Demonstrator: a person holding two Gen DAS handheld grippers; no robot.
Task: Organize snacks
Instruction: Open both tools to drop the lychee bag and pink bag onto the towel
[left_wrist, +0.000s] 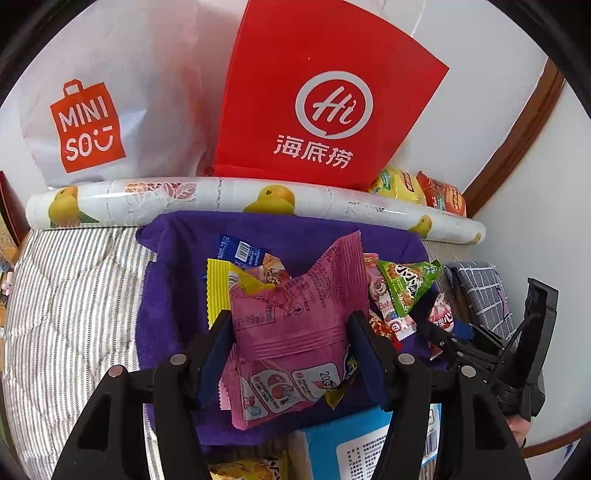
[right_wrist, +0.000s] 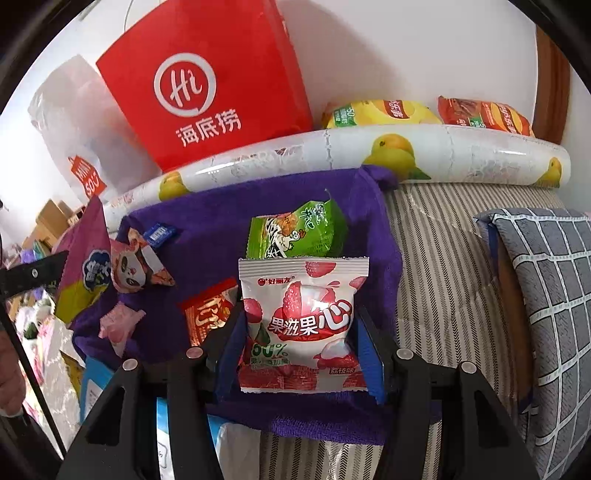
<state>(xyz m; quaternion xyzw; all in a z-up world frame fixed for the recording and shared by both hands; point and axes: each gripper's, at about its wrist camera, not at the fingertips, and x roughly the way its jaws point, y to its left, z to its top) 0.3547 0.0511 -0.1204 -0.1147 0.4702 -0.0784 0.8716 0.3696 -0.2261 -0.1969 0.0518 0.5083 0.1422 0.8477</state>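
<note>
While both views share the same backdrop, each adds items of its own. Striped bedding (left_wrist: 70, 295): base surface, largest item. White Miniso bag (left_wrist: 110, 110) and red Haidilao bag (left_wrist: 314, 96): upright against the wall, side by side. Fruit-print roll (left_wrist: 221, 199): lying across in front of both bags. Purple towel (left_wrist: 177, 295): spread on the bedding, carrying the loose snacks. Grey checked pillow (right_wrist: 546, 295): shown large in the right wrist view, only a corner in the left. Yellow chip bag (right_wrist: 376, 110) and orange chip bag (right_wrist: 484, 112): behind the roll. Blue box (left_wrist: 343, 443): at the towel's near edge. Pink snack packet (left_wrist: 291, 325): pinched between the pads of the left gripper (left_wrist: 290, 350), raised over the towel. Lychee jelly packet (right_wrist: 303, 325): clamped by the right gripper (right_wrist: 301, 354), front label readable in the right view only. Green snack packet (right_wrist: 295, 232): on the towel just beyond it.
</note>
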